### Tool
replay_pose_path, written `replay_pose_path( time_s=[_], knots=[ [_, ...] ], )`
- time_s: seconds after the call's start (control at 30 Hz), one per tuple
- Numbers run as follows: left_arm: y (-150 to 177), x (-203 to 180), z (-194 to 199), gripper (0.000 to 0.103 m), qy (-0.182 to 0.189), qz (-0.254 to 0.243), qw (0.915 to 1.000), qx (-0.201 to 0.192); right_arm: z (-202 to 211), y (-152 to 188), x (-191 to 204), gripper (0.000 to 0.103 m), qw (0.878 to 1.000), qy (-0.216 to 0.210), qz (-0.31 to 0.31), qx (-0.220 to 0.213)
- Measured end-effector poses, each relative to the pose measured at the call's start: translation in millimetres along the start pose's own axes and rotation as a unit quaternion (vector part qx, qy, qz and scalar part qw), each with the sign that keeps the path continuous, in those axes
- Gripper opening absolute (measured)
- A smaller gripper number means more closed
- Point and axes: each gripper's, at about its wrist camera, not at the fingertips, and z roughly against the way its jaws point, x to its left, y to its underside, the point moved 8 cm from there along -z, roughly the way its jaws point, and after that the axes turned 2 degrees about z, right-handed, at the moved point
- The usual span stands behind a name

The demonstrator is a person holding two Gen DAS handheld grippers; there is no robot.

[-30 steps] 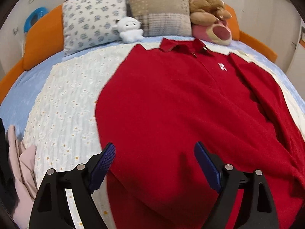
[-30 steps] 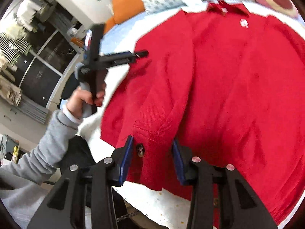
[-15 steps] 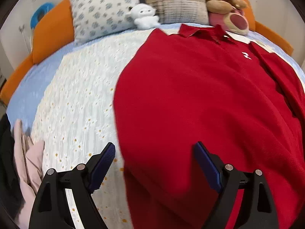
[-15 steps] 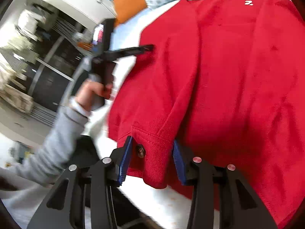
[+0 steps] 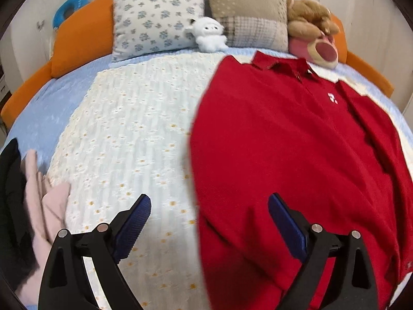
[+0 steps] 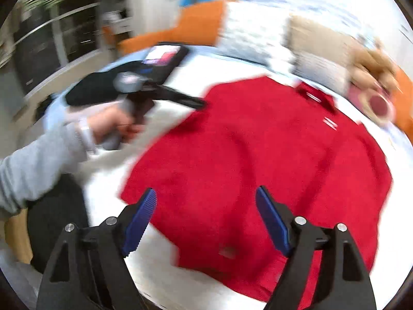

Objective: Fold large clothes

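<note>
On the daisy-print bedspread [image 5: 124, 134] a red polo shirt [image 5: 296, 142] lies flat (collar toward the pillows); left gripper [image 5: 209, 217] and right gripper [image 6: 206, 214] hover over it, jaws opening, nothing pinched.

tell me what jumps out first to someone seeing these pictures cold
A big red polo shirt spread flat on the right side of the bed, collar toward the pillows, fills most of both views. Behind it, against the orange headboard, sit a small white plush and a pink and brown bear. The left gripper and right gripper hover above the shirt with jaws opening, nothing between them.
</note>
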Motion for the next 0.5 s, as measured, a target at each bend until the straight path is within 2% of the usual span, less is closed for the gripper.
replay_pose_path(
  time_s=[0.1,0.23,0.33,0.5],
  knots=[
    [4.0,26.1,7.4,0.093,-0.007,0.019,0.9998,-0.003,-36.5,-4.3,49.3,0.069,0.998,-0.029,0.046,0.023],
    [13.1,64.3,15.3,0.093,-0.022,0.047,0.9986,-0.005,-81.8,-2.2,93.9,0.067,0.993,-0.047,0.091,0.058],
    [19.3,86.3,20.9,0.093,-0.018,0.068,0.9975,-0.006,-110.0,1.4,106.3,0.068,0.989,-0.04,0.114,0.09],
    [23.5,103.2,23.0,0.093,-0.017,0.076,0.997,-0.006,-143.4,8.3,112.5,0.068,0.98,0.004,0.151,0.126]
  ],
)
